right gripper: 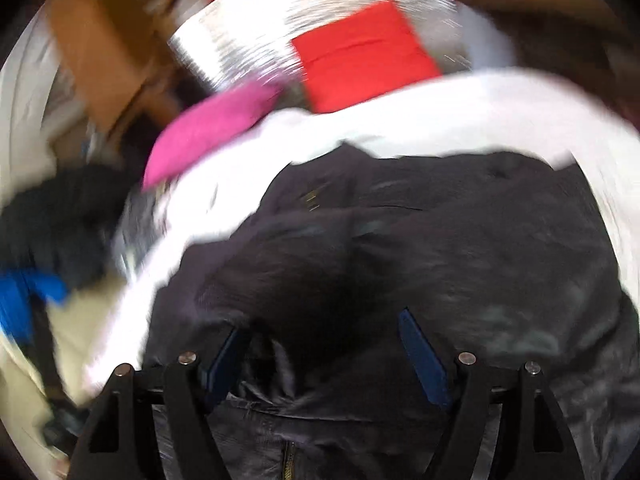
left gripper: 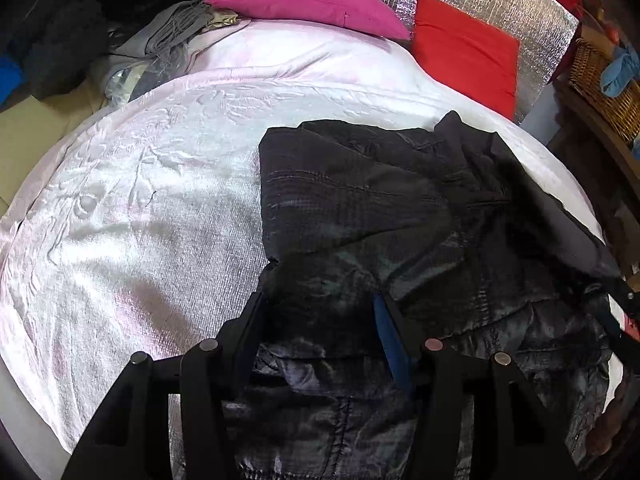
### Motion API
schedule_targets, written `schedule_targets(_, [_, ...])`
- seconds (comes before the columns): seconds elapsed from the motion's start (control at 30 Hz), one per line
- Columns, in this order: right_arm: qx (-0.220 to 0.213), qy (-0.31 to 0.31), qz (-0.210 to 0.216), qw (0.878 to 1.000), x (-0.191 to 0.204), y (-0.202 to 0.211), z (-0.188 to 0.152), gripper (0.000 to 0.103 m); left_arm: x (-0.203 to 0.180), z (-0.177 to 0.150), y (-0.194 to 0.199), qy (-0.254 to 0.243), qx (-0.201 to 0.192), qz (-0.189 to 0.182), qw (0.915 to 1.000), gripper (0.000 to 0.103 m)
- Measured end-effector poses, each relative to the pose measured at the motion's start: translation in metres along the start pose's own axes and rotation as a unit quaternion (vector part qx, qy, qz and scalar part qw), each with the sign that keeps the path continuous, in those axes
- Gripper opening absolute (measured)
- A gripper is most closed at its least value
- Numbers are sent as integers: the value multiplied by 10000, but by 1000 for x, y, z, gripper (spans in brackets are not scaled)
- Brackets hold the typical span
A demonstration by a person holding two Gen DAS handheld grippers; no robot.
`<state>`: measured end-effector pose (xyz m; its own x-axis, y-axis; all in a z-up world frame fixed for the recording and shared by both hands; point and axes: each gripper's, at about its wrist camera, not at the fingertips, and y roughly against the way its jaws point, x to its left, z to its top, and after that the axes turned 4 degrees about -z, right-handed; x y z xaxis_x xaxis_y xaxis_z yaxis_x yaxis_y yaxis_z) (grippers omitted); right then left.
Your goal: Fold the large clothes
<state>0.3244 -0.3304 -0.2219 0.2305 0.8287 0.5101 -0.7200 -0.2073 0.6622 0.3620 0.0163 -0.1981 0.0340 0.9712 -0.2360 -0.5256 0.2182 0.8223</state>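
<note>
A home bedroom: bed (left gripper: 140, 200), pillows (left gripper: 304, 4), wicker basket (left gripper: 600, 84).

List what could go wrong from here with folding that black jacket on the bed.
1. The black jacket lies bunched near the edge of the pale bedspread; a hard pull could drag it off.
2. The left tool has glossy fabric bunched between its fingers; it may slip or catch only one layer.
3. The right wrist view is motion-blurred, and the right tool stands open over the jacket; closing at this speed could miss the intended hem.
</note>
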Motion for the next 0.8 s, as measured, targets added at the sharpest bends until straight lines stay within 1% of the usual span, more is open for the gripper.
schedule_targets(0.07, [101, -457, 47, 9989, -24, 4, 5, 79, 0, 0, 1, 12, -5, -32, 10000, 57])
schedule_targets(0.1, [136, -555, 43, 9984, -32, 4, 7, 79, 0, 0, 2, 30, -9, -74, 10000, 57])
schedule_targets(0.2, [280, -539, 16, 9982, -38, 3, 7, 79, -1, 0, 4, 45, -26, -78, 10000, 57])
schedule_targets(0.23, [303, -349, -5, 9989, -32, 5, 6, 79, -1, 0, 3, 50, -13, -49, 10000, 57])
schedule_targets(0.3, [448, 257, -85, 9986, -13, 10, 2, 79, 0, 0, 0, 58, 30, 14, 10000, 57])
schedule_targets(0.37, [558, 887, -293, 9941, 3, 16, -3, 79, 0, 1, -3, 37, 53, 52, 10000, 57])
schedule_targets(0.4, [517, 1242, -337, 9903, 12, 23, -7, 79, -1, 2, -5, 26, 63, 56, 10000, 57])
schedule_targets(0.47, [435, 1920, -331, 9799, 30, 36, -14, 79, -2, 4, -8, -21, 90, 94, 9999, 57])
schedule_targets(0.53, [175, 2351, -270, 9714, 44, 47, -21, 79, -5, 7, -10, -47, 88, 124, 9999, 57])
schedule_targets(0.57, [24, 2672, -275, 9633, 53, 50, -27, 79, -4, 8, -10, -34, 85, 112, 9999, 57])
schedule_targets(0.63, [-209, 3345, -684, 9397, 71, 45, -36, 79, -2, 10, -9, 58, 73, 46, 9999, 55])
schedule_targets(0.67, [-193, 3555, -827, 9308, 76, 37, -38, 79, 0, 10, -9, 89, 57, 31, 9999, 52])
schedule_targets(0.7, [-82, 3649, -830, 9273, 77, 31, -41, 79, 1, 11, -9, 109, 35, 25, 9999, 51])
schedule_targets(0.8, [356, 3622, -514, 9300, 86, 11, -37, 79, 4, 14, -8, 205, -10, -21, 9998, 47])
